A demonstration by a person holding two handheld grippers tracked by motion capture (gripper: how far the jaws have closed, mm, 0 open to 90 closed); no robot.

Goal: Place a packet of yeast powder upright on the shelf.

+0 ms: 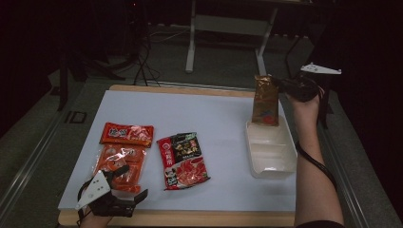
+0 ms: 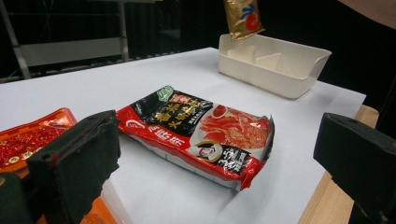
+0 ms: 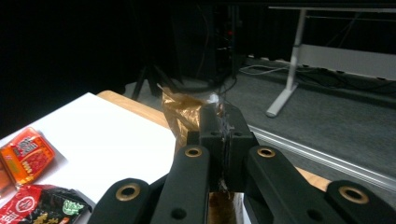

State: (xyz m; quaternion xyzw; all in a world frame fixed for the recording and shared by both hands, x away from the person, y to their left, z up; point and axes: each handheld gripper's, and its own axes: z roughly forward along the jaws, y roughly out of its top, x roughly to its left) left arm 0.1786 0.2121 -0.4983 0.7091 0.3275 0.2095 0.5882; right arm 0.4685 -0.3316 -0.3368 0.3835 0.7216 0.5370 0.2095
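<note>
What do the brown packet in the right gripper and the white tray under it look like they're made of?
Brown packet: thin glossy foil or plastic film, by the look; it crinkles and glints where the right gripper pinches its top. White tray: probably rigid moulded plastic, matte, with smooth rounded walls and dividers.

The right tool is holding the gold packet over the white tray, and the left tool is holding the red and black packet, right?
Not quite. The left tool holds nothing: in the left gripper view its jaws stand open, with the red and black packet lying on the table. The right tool does hold the gold packet over the white tray.

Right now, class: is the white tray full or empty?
Empty: the white tray shows bare compartments; the brown packet hangs over its far end, pinched by the right tool.
</note>
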